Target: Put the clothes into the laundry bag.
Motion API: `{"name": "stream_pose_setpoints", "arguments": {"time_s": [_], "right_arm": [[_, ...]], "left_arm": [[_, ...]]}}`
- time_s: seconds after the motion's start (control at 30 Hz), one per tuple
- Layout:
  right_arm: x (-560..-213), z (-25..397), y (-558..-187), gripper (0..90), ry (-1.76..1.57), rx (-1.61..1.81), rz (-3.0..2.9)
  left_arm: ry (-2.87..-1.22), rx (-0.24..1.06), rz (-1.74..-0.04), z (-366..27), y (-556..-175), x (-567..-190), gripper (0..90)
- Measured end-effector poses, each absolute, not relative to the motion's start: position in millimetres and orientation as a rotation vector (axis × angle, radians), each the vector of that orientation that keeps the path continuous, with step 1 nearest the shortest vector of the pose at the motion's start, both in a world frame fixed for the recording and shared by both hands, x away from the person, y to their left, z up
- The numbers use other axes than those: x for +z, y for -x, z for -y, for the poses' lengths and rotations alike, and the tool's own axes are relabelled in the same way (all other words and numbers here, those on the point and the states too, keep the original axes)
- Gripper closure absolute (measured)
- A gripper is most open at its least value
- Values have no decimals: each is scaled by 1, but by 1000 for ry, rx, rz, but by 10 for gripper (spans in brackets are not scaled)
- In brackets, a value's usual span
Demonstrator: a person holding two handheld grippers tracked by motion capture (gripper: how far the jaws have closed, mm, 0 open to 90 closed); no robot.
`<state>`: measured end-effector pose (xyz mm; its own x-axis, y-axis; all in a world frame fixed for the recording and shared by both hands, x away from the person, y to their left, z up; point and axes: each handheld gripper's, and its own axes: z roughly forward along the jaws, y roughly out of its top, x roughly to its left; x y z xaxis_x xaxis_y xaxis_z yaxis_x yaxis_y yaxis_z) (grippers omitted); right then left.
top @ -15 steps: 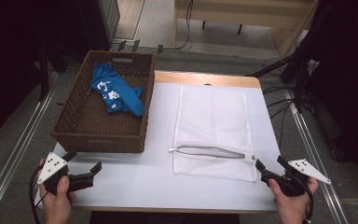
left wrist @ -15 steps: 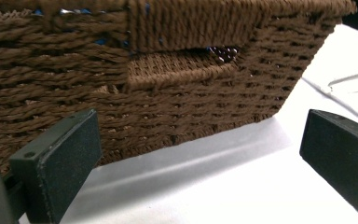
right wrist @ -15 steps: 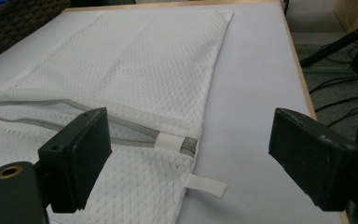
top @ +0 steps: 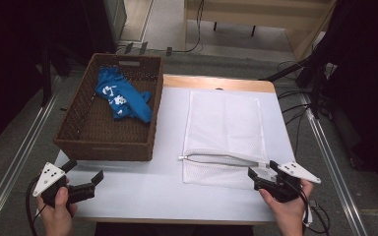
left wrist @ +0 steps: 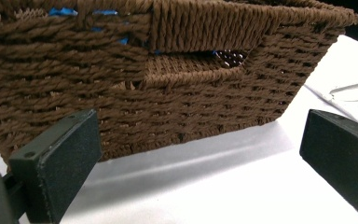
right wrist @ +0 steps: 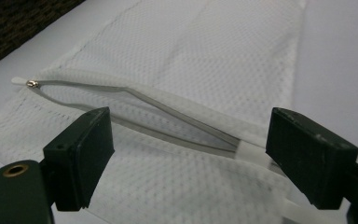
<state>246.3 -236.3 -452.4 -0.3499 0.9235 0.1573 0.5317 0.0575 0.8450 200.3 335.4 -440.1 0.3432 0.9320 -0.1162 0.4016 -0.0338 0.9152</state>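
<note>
Both tools spread wide, gripping nothing: left tool (top: 84, 181) facing wicker basket (top: 109, 140), right tool (top: 262, 178) at mesh bag (top: 225, 129) zipper opening. White print on blue garment (top: 123, 100) unreadable.

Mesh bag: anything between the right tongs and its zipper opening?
Nothing visible. The right tongs sit open at the near right corner of the mesh bag, jaws facing the unzipped opening. The basket is off to the left.

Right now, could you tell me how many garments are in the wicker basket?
1: a blue garment lies crumpled toward the far side of the wicker basket. Anything beneath it would be hidden.
</note>
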Motion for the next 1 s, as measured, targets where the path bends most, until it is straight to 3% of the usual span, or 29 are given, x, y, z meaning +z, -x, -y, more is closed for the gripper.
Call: {"name": "stream_pose_setpoints", "arguments": {"time_s": [0.4,0.73,1.0], "right_arm": [[-470,179,-290,254,-1406,975,-2060],[-473,164,-307,262,-1389,821,-2079],[-457,168,-315,377,-1409,925,-1913]], "left_arm": [[-1670,629,-1214,-327,-203,-446,0],[-1693,618,-1224,-321,-205,-449,0],[-1713,619,-1218,-319,-205,-450,0]]}}
